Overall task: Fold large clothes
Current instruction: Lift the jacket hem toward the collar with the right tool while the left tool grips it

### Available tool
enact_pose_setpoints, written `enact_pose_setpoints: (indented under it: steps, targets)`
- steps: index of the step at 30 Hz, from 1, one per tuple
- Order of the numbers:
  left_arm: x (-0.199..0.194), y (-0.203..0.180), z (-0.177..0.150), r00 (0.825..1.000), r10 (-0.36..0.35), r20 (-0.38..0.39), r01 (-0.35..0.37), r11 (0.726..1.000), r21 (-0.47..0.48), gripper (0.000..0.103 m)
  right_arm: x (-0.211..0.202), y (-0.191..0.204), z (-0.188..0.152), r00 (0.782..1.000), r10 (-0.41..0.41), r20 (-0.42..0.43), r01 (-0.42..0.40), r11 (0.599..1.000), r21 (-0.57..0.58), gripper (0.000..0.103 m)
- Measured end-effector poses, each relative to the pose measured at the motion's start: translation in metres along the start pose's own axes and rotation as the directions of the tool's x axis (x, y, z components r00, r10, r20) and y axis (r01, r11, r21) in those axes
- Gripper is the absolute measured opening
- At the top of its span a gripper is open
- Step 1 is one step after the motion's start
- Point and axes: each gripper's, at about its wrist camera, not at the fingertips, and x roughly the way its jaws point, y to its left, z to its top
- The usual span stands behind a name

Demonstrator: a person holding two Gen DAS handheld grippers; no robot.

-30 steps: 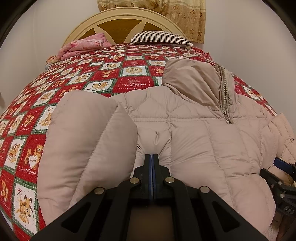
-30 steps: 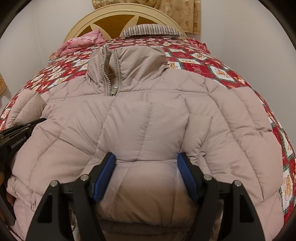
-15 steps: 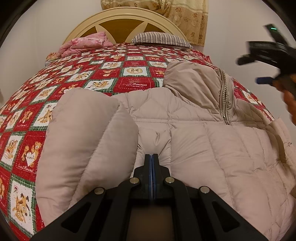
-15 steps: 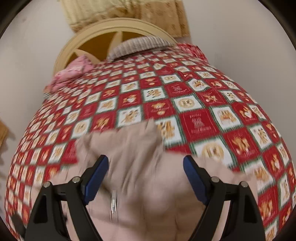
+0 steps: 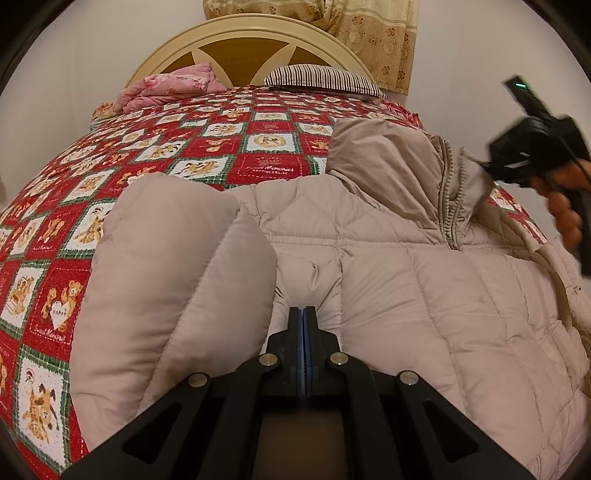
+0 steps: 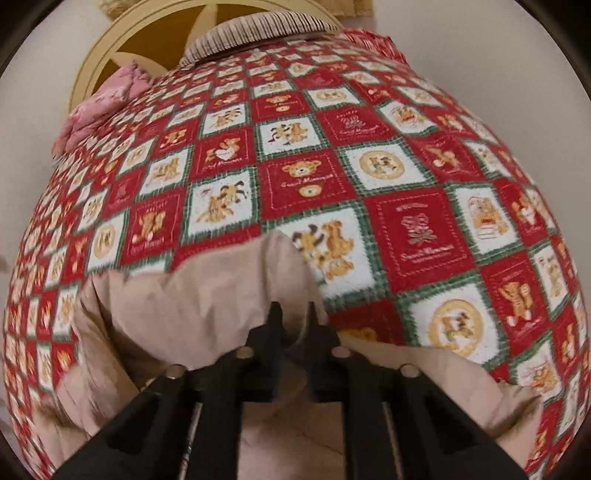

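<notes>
A beige quilted puffer jacket point(image 5: 406, 295) lies on the bed, collar toward the headboard, its left sleeve point(image 5: 170, 280) folded alongside the body. My left gripper point(image 5: 303, 325) is shut, its tips pressed into the jacket's lower body beside the sleeve. My right gripper point(image 6: 293, 317) is nearly closed on the jacket's collar point(image 6: 229, 295), with beige fabric between the fingers. In the left wrist view the right gripper point(image 5: 495, 173) sits at the collar's right edge beside the zipper point(image 5: 448, 206).
The bed is covered by a red, white and green teddy-bear quilt point(image 5: 147, 155). A pink bundle of fabric point(image 5: 170, 85) and a striped pillow point(image 5: 321, 77) lie by the cream headboard point(image 5: 243, 33). A curtain point(image 5: 369, 33) hangs behind.
My right gripper left the jacket's hem, rose, travelled up to the collar and closed on it. The left gripper stayed shut in the same spot.
</notes>
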Motion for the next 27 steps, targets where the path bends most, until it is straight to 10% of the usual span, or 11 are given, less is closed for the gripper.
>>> enact_pose_setpoints:
  steps: [10, 17, 27]
  targets:
    - [-0.035, -0.004, 0.008, 0.997, 0.019, 0.071, -0.02, 1.0, 0.012, 0.001, -0.014, -0.066, -0.065, 0.999, 0.018, 0.037, -0.019, 0.999, 0.038, 0.007]
    - [-0.074, -0.028, 0.085, 0.974, -0.005, 0.226, -0.02, 0.994, 0.111, 0.002, -0.007, -0.069, -0.075, 0.996, 0.031, 0.08, -0.033, 0.999, 0.028, 0.006]
    - [0.03, -0.028, 0.107, 0.997, -0.076, -0.019, 0.077, 0.994, 0.075, 0.003, -0.002, -0.079, -0.089, 0.988, 0.074, 0.134, -0.08, 0.996, 0.046, 0.006]
